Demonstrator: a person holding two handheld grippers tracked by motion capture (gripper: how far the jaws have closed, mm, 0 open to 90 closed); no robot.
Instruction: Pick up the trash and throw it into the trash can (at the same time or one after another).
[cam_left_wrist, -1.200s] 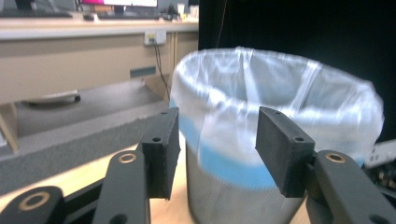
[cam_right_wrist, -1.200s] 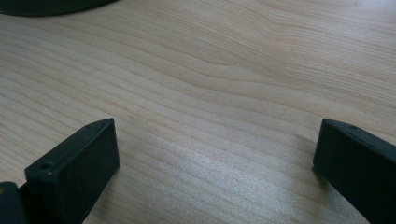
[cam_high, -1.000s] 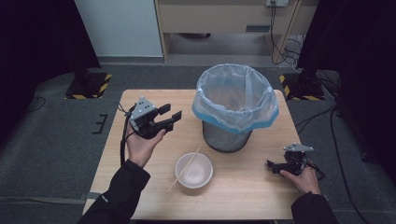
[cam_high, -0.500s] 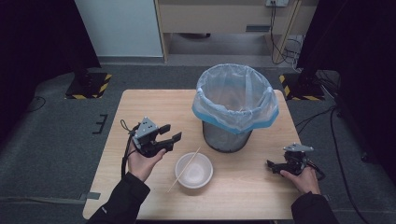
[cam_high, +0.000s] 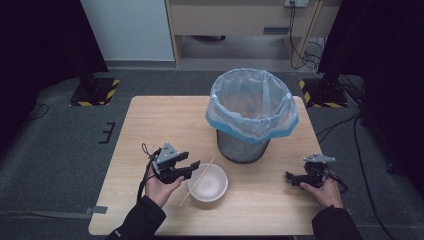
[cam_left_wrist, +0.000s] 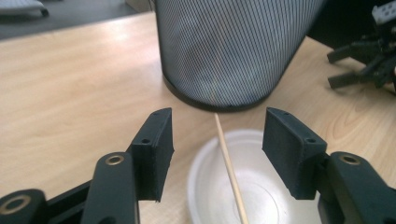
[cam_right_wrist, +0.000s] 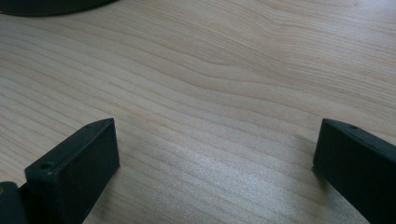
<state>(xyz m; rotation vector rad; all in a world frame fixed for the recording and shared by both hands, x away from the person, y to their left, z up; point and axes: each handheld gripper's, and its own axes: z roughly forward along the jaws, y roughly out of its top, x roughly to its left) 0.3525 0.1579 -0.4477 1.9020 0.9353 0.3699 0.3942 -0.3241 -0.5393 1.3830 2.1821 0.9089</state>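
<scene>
Wooden stick (cam_left_wrist: 228, 161) across white bowl (cam_high: 208, 183); left tool (cam_left_wrist: 217, 140) apart astride it, untouched; right tool (cam_right_wrist: 215, 154) apart, empty

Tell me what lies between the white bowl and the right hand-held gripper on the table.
Bare wood. In the high view, nothing lies on the table between the white bowl and the right hand-held gripper.

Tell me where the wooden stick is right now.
In the high view the wooden stick lies slanted across the left rim of the white bowl, in front of the mesh bin, beside the left gripper.
</scene>
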